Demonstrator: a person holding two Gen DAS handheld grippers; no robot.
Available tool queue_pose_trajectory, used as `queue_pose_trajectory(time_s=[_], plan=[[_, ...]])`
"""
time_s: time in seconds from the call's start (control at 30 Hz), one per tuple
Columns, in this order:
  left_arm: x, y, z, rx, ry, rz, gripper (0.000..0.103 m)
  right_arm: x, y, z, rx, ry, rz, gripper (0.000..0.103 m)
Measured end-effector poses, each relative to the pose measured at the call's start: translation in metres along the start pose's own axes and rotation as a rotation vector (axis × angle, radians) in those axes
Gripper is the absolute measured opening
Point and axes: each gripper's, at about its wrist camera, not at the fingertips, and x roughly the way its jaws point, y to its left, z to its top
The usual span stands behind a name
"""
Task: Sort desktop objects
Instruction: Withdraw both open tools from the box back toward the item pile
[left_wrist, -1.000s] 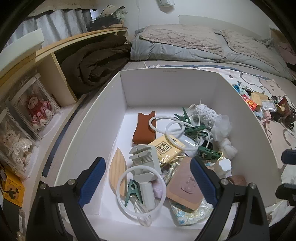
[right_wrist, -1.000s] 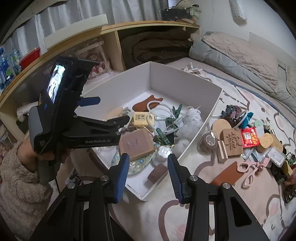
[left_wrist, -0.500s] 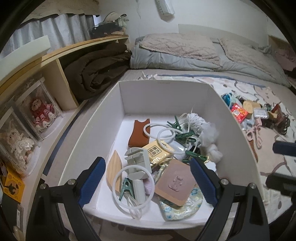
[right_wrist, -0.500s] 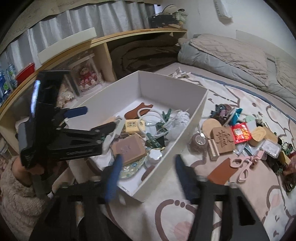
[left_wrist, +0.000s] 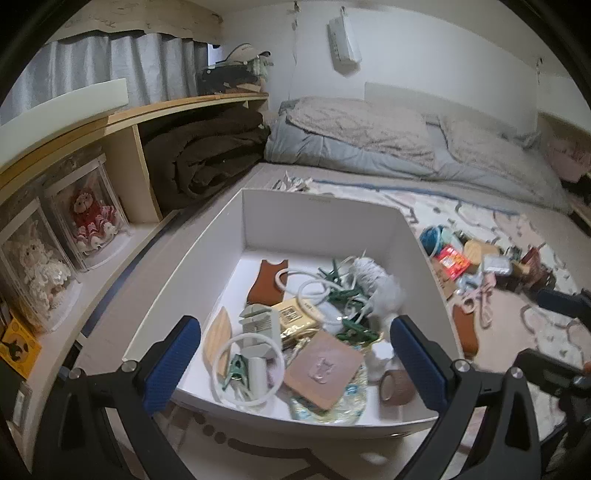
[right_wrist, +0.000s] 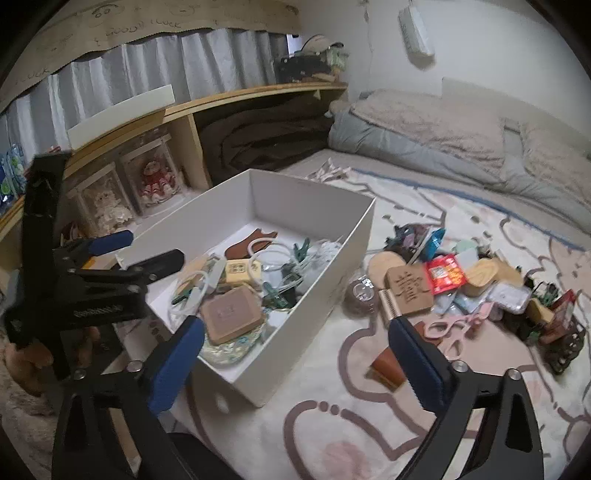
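Spread over the patterned bed cover, a pile of unsorted items lies just beside the part-filled white box, so sorting looks about half done, while the left gripper and right gripper hover empty, jaws opening wide.

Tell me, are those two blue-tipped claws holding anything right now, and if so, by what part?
Nothing is held. The left gripper and right gripper are both opening wide, with nothing pinched between their pads, above the white box.
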Motion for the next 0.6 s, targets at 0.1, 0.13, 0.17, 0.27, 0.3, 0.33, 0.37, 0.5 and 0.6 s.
queue_pose_trajectory(time_s=[0.1, 0.13, 0.17, 0.27, 0.3, 0.33, 0.37, 0.5, 0.6], plan=[[-0.009, -0.005, -0.001, -0.006, -0.029, 0.003, 0.103, -0.007, -0.004, -0.003, 0.003, -0.050, -0.025, 0.102], [-0.012, -0.008, -0.002, -0.009, -0.038, 0.002, 0.103, -0.010, -0.007, -0.004, 0.006, -0.064, -0.029, 0.103], [-0.014, -0.010, -0.003, -0.012, -0.046, 0.003, 0.103, -0.012, -0.008, -0.005, 0.009, -0.077, -0.033, 0.103], [-0.021, -0.016, -0.006, -0.013, -0.061, 0.005, 0.103, -0.019, -0.014, -0.007, 0.016, -0.113, -0.049, 0.103], [-0.023, -0.018, -0.006, -0.012, -0.069, 0.005, 0.103, -0.021, -0.016, -0.007, 0.018, -0.124, -0.051, 0.103], [-0.026, -0.020, -0.008, -0.011, -0.082, 0.004, 0.103, -0.024, -0.018, -0.007, 0.018, -0.132, -0.053, 0.103], [-0.028, -0.022, -0.008, -0.011, -0.091, 0.000, 0.103, -0.027, -0.020, -0.008, 0.016, -0.142, -0.054, 0.103], [-0.033, -0.028, -0.010, -0.030, -0.104, -0.036, 0.103, -0.038, -0.028, -0.011, 0.013, -0.178, -0.080, 0.103], [-0.035, -0.035, -0.010, -0.029, -0.120, -0.030, 0.103, -0.045, -0.035, -0.012, 0.020, -0.201, -0.093, 0.103]])
